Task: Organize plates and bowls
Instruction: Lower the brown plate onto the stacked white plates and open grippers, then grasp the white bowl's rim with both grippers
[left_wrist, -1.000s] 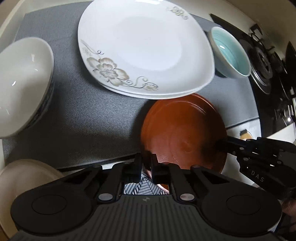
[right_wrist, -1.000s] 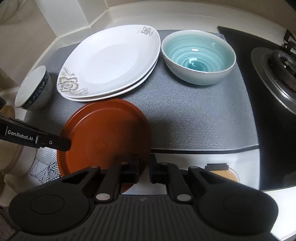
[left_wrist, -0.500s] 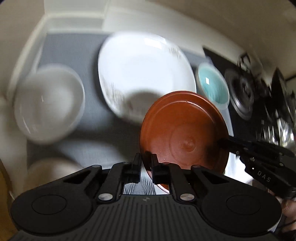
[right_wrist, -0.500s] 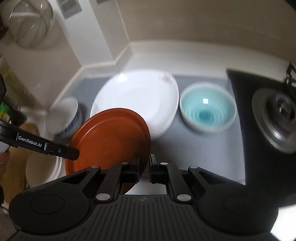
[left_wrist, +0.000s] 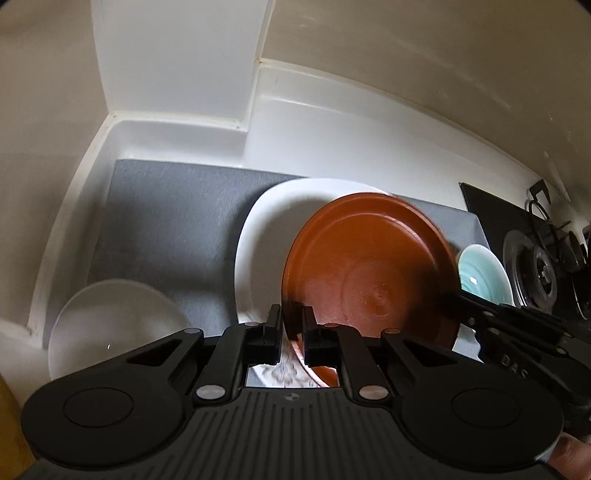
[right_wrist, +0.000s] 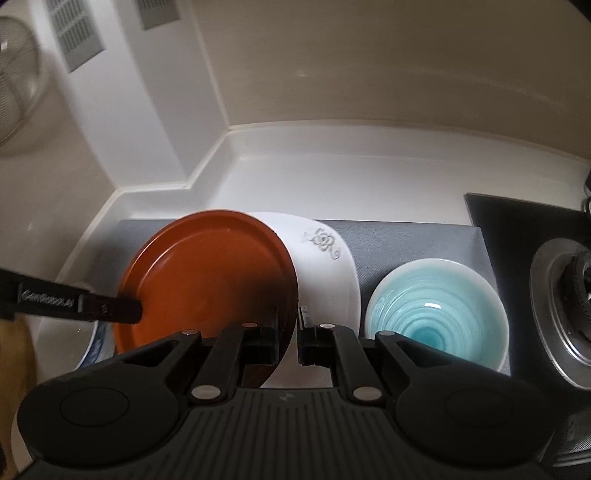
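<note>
Reddish-brown, glossy round plate (left_wrist: 369, 273) hangs tilted mid-frame over the white floral plates (right_wrist: 325, 266); left tool (left_wrist: 291, 328) and right tool (right_wrist: 288, 332) each clamped tight on its rim.

The left gripper (left_wrist: 293, 329) points steeply downward, its jaws closed tight on the near rim of the brown plate (left_wrist: 369, 273). The right gripper (right_wrist: 287, 334) tilts down likewise and clamps the same plate at the opposite rim, so both grippers carry it between them. In the left wrist view the right gripper's fingers (left_wrist: 476, 314) reach in from the right edge. At the lower right corner a bit of a hand (left_wrist: 569, 458) shows, probably a thumb.
</note>
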